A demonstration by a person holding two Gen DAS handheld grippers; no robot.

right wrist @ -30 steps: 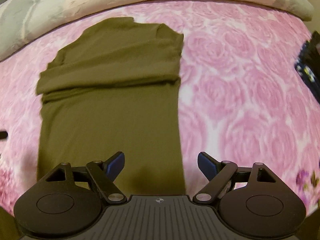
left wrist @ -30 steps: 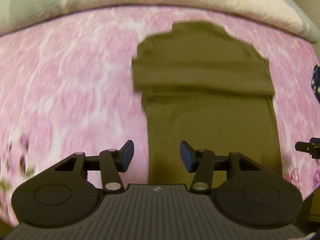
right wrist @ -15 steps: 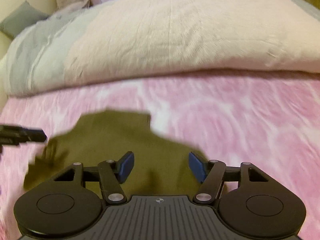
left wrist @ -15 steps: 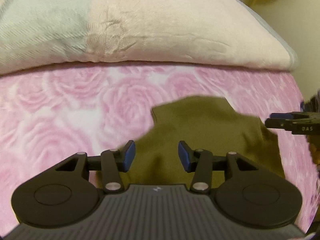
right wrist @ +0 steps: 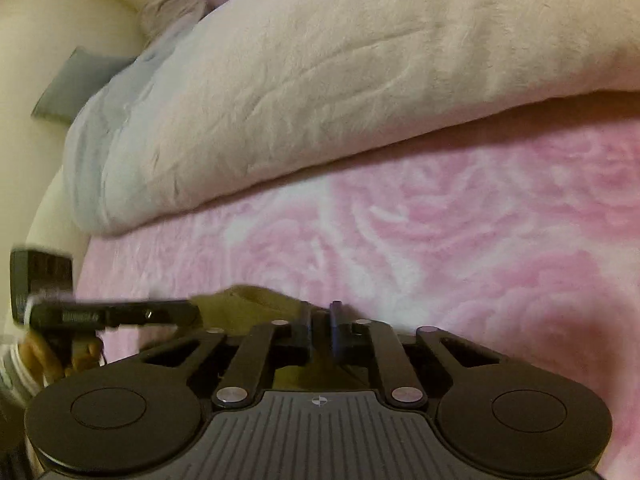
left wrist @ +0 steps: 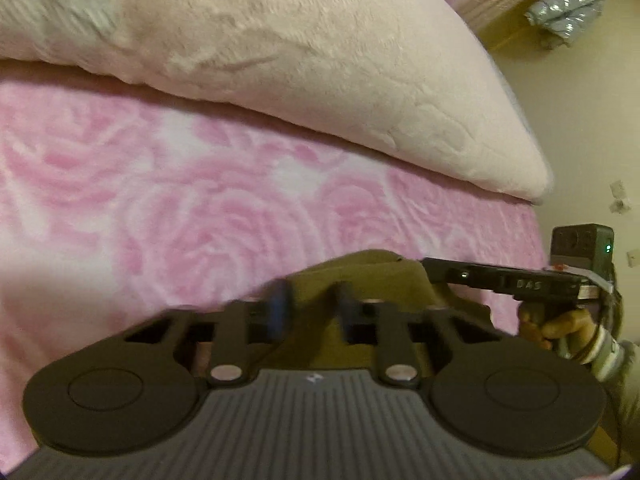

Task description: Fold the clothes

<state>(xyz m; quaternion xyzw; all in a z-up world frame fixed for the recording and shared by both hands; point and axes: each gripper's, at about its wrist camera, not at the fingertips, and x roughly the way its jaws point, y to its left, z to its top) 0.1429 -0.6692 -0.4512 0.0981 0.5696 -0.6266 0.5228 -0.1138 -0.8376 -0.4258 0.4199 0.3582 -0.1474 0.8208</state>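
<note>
Pink rose-print bed (left wrist: 208,208) across mid frame in both views; cream duvet (left wrist: 280,60) bunched along the top.

Olive shirt (left wrist: 372,276) low centre of the left view, just above the gripper body; low centre-left in the right view (right wrist: 248,300). Only the far edge visible, rest hidden under the tools.

Left hand-held gripper (left wrist: 310,308) narrowed around a raised ridge of the shirt, small gap between the fingers, motion blur on one; looks mid-closure, firm grip not confirmed. Right hand-held gripper (right wrist: 320,330) nearly closed, fingers (right wrist: 335,330) almost together with olive cloth at them; likely pinching the shirt edge.

Progress, judged: earlier folds not verifiable from here. Both tools at the garment's far end, so probably at the pick-up for a lengthwise fold. Left to do: lift, carry the edge over, lay flat, smooth.

Right wrist camera (left wrist: 582,248) at right edge of the left view.
</note>
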